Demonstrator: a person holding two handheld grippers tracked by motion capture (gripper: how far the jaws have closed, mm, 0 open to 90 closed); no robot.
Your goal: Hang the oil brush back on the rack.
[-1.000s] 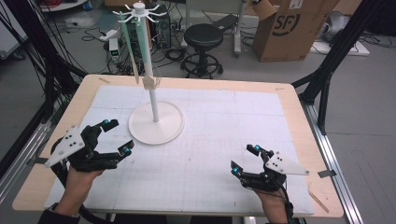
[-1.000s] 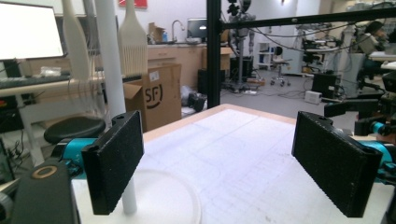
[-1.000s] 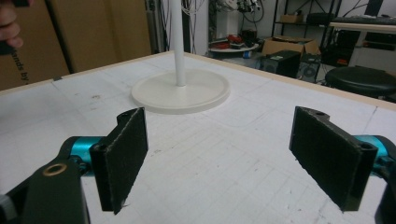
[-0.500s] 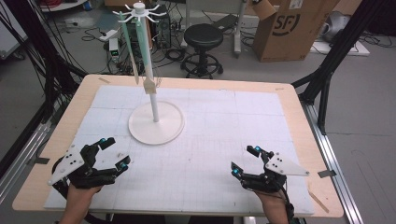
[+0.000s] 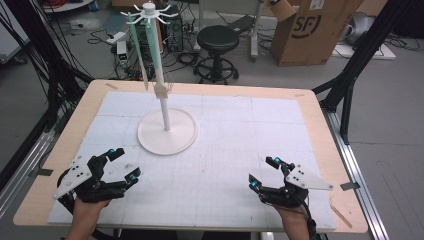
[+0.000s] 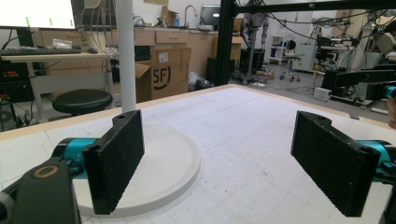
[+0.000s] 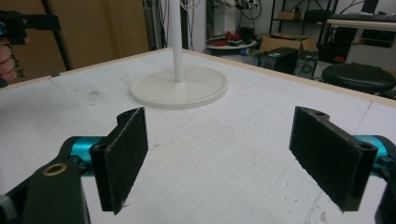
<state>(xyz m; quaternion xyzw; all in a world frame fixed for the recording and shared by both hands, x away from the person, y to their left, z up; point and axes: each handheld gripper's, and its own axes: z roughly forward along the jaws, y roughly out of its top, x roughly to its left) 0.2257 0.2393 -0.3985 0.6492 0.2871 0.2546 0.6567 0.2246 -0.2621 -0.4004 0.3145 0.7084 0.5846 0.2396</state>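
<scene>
Since a second ago the left gripper [image 5: 124, 164] has slid back toward the near table edge, jaws spread wide with nothing between them, the white stand [image 5: 167, 131] sits well ahead of both, and the right gripper [image 5: 263, 173] hovers jaws spread too.

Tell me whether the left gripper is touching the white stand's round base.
Apart. In the high view the left gripper sits with open jaws near the table's front edge, and bare white mat separates it from the round base of the stand.
</scene>
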